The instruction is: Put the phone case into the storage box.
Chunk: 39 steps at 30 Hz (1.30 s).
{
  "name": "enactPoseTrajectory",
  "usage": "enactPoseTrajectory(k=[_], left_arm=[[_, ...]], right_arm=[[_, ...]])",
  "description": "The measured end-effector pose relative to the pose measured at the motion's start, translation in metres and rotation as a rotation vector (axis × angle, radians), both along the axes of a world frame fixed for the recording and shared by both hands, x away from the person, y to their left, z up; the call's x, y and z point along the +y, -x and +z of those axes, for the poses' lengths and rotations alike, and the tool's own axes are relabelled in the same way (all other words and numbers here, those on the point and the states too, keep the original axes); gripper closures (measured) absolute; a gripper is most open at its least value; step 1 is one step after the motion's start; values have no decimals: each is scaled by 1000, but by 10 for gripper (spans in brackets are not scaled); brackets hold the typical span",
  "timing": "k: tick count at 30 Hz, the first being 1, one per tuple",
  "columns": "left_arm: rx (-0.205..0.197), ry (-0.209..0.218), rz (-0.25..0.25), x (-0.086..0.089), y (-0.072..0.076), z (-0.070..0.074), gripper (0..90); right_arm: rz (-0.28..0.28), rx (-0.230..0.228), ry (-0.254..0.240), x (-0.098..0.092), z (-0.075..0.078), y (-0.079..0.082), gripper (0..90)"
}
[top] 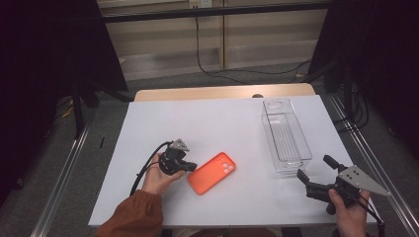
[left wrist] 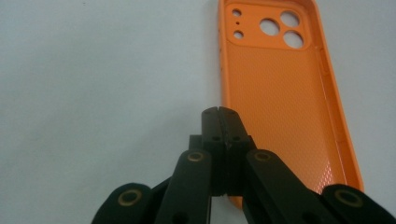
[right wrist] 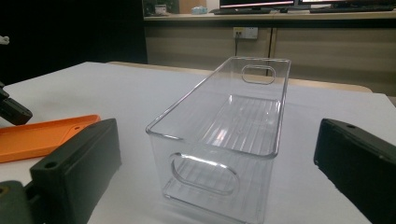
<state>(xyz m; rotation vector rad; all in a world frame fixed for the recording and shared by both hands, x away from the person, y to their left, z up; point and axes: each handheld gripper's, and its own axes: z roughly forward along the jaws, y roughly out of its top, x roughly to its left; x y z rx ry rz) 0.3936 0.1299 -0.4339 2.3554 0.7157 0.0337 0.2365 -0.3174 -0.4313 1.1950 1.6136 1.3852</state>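
An orange phone case (top: 212,172) lies hollow side up on the white table, its camera cut-outs at the far end (left wrist: 275,88). My left gripper (top: 189,167) sits at the case's left edge with its jaws shut (left wrist: 220,114) and nothing between them; the tips rest beside the case's near corner. A clear plastic bin (top: 285,135) stands empty at the right (right wrist: 233,135). My right gripper (top: 314,169) hovers just short of the bin's near end, jaws wide open (right wrist: 217,163) and empty. The case's edge (right wrist: 37,135) shows at the left of the right gripper view.
The white table sheet (top: 197,123) has bare room at the left and middle. Its right edge runs close beside my right hand (top: 352,213). A black cable (top: 146,170) trails from the left gripper toward the sleeve.
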Motion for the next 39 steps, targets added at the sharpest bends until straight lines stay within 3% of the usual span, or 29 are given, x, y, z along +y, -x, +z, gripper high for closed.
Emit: enactPoseTrajectory(k=[4,7,12,14,17,33,36,38,39], left_arm=[[5,10,7,1,0,-1,900],[-17,8,22,4,-1,-1,899],[-48,54,78,12,-2,2,870],[-79,65,86,14,-1,5,840],[-86,99,91,16,1,8,811],[-143,162,122,27,16,22,377],[-161,153,144,28,19,22,254],[-165,150,172,29,21,22,121],[-174,148,178,29,22,22,121]], right_arm=[[1,0,0,0,0,0,0],[1,0,-1,0,0,0,0],[0,0,-2,0,0,0,0],[0,0,-2,0,0,0,0],[1,0,0,0,0,0,0],[-3,-3,-6,0,0,0,0],[-1,-4,-7,0,0,0,0],[-2,-4,-8,0,0,0,0],[-2,-4,-8,0,0,0,0]])
